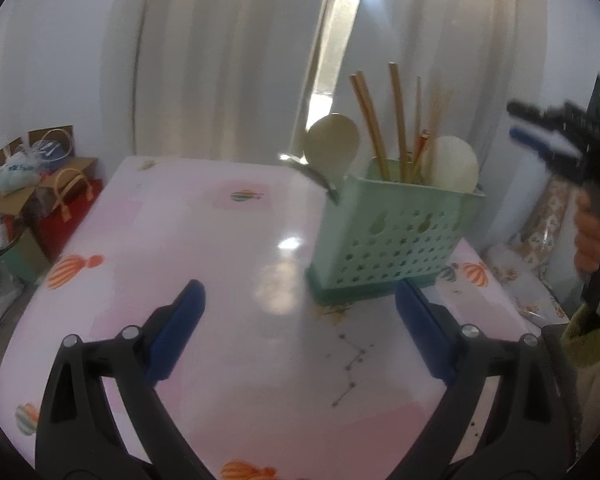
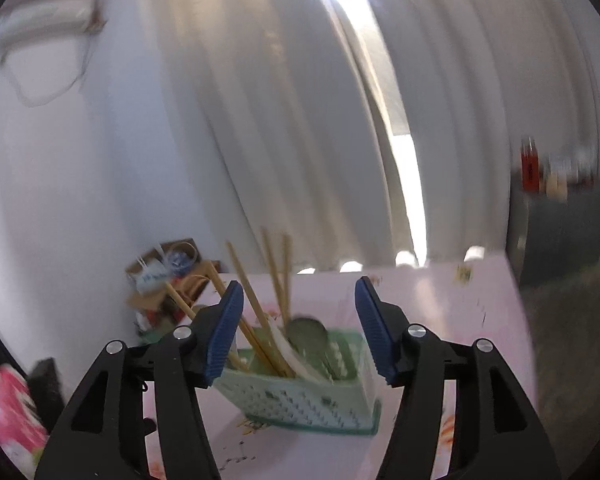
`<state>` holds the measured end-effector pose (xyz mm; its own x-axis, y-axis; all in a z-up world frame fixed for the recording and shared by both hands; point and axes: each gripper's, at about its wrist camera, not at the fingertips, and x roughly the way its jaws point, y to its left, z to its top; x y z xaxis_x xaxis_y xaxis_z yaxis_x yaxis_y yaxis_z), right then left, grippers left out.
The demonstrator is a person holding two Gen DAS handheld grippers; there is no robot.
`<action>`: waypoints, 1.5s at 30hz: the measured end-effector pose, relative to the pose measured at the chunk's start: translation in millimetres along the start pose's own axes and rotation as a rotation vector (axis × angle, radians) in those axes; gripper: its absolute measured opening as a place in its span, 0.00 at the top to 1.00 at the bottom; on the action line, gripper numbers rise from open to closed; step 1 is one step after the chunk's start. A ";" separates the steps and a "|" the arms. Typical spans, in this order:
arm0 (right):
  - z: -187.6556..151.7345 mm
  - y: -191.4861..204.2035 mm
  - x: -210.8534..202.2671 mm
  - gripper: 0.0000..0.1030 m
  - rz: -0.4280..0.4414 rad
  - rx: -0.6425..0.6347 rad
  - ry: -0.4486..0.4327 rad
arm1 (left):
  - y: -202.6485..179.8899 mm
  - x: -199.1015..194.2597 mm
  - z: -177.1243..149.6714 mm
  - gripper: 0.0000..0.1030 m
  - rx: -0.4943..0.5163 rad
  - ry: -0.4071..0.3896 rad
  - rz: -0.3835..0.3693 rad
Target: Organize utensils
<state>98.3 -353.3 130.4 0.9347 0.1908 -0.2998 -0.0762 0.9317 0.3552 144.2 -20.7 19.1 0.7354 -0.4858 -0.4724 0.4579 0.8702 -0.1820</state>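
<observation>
Nearly done, by the look of it: the left gripper (image 1: 300, 316) is held low over the pink table (image 1: 204, 240), jaws spread wide and empty, while the right gripper (image 2: 300, 332) is poised above the green caddy (image 1: 396, 236), its jaws parted with nothing pinched between them. Chopsticks (image 1: 374, 128), spoons (image 1: 332, 146) and a ladle are already stood in the caddy. No loose utensils are seen on the tabletop; beyond, bags (image 1: 40, 184) are piled against the wall.
</observation>
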 end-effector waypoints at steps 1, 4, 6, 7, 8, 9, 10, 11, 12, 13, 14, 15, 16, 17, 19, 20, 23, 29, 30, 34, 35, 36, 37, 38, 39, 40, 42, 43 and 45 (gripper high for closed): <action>-6.1 -13.9 3.8 0.44 0.012 0.059 0.028 | -1.5 3.2 2.3 0.11 0.003 -0.002 -0.011; -24.4 -45.0 22.0 0.44 0.057 0.184 0.115 | -8.8 19.9 14.1 0.11 0.018 -0.008 -0.070; -33.9 -56.8 31.3 0.44 0.077 0.229 0.153 | -13.5 38.0 23.4 0.11 0.023 0.000 -0.106; -39.0 -61.9 39.8 0.44 0.091 0.255 0.181 | -14.4 44.3 26.9 0.11 0.022 0.007 -0.117; -42.1 -63.4 45.7 0.44 0.093 0.268 0.195 | -15.8 52.3 30.4 0.11 0.018 0.017 -0.129; -45.0 -65.5 51.1 0.44 0.092 0.279 0.209 | -17.2 62.1 34.8 0.11 0.009 0.033 -0.138; -47.6 -66.9 56.1 0.44 0.091 0.286 0.222 | -18.2 68.4 37.3 0.11 0.002 0.044 -0.154; -49.9 -67.5 59.2 0.44 0.094 0.292 0.229 | -19.8 76.8 40.0 0.11 -0.004 0.061 -0.188; -52.4 -67.9 61.2 0.44 0.100 0.300 0.234 | -20.6 81.3 41.2 0.11 -0.009 0.070 -0.201; -53.7 -67.8 64.4 0.44 0.112 0.310 0.240 | -21.6 86.9 42.3 0.11 -0.016 0.082 -0.208; -55.4 -65.7 68.8 0.44 0.127 0.322 0.251 | -22.6 91.7 43.0 0.11 -0.022 0.093 -0.215; -56.9 -64.2 70.0 0.43 0.125 0.323 0.254 | -24.0 96.8 43.7 0.11 -0.029 0.106 -0.227; -57.4 -58.6 73.1 0.43 0.112 0.312 0.249 | -25.2 99.8 44.2 0.11 -0.035 0.114 -0.238; -57.8 -55.0 73.3 0.43 0.098 0.302 0.248 | -26.1 101.6 44.7 0.11 -0.040 0.117 -0.251; -59.8 -52.2 73.4 0.43 0.101 0.316 0.258 | -27.9 103.0 45.0 0.11 -0.050 0.127 -0.274; -60.4 -51.5 73.0 0.43 0.105 0.330 0.263 | -28.2 102.9 44.7 0.11 -0.052 0.129 -0.273; -63.5 -44.5 70.5 0.43 0.091 0.341 0.262 | -26.9 99.3 44.2 0.11 -0.062 0.129 -0.258; -73.8 -29.5 71.2 0.43 0.091 0.379 0.287 | -16.7 78.8 40.6 0.11 -0.104 0.141 -0.240; -75.6 -26.5 69.9 0.43 0.094 0.381 0.291 | -15.6 74.8 39.6 0.11 -0.110 0.141 -0.236; -83.4 -13.7 65.2 0.43 0.119 0.396 0.315 | -14.1 56.9 32.6 0.11 -0.139 0.132 -0.215; -85.3 -11.8 65.0 0.43 0.122 0.394 0.316 | -13.8 50.3 28.5 0.11 -0.149 0.127 -0.210; -88.1 -8.3 63.2 0.43 0.126 0.390 0.317 | -15.6 47.9 26.7 0.11 -0.154 0.123 -0.208; -90.4 -5.1 61.9 0.43 0.127 0.384 0.318 | -16.9 44.3 24.0 0.11 -0.157 0.116 -0.204; -91.7 -4.1 62.0 0.43 0.127 0.380 0.321 | -17.7 42.1 22.6 0.11 -0.156 0.113 -0.201; -92.2 -2.3 61.9 0.43 0.127 0.373 0.323 | -19.8 38.7 20.5 0.11 -0.152 0.112 -0.196; -92.5 -1.6 62.1 0.43 0.126 0.366 0.324 | -22.1 37.1 19.2 0.11 -0.151 0.114 -0.194; -92.0 -1.6 59.0 0.43 0.105 0.359 0.324 | -29.0 34.9 15.0 0.11 -0.156 0.115 -0.161; -90.1 -0.5 52.5 0.43 0.088 0.349 0.315 | -29.2 31.6 19.9 0.11 -0.157 0.114 -0.141; -86.1 5.3 35.6 0.43 0.064 0.314 0.286 | -29.1 18.5 15.3 0.10 -0.162 0.106 -0.108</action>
<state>101.3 -315.0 45.3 0.7943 0.3648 -0.4859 0.0194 0.7841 0.6204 152.1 -56.2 28.8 0.6260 -0.5727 -0.5293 0.4383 0.8198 -0.3685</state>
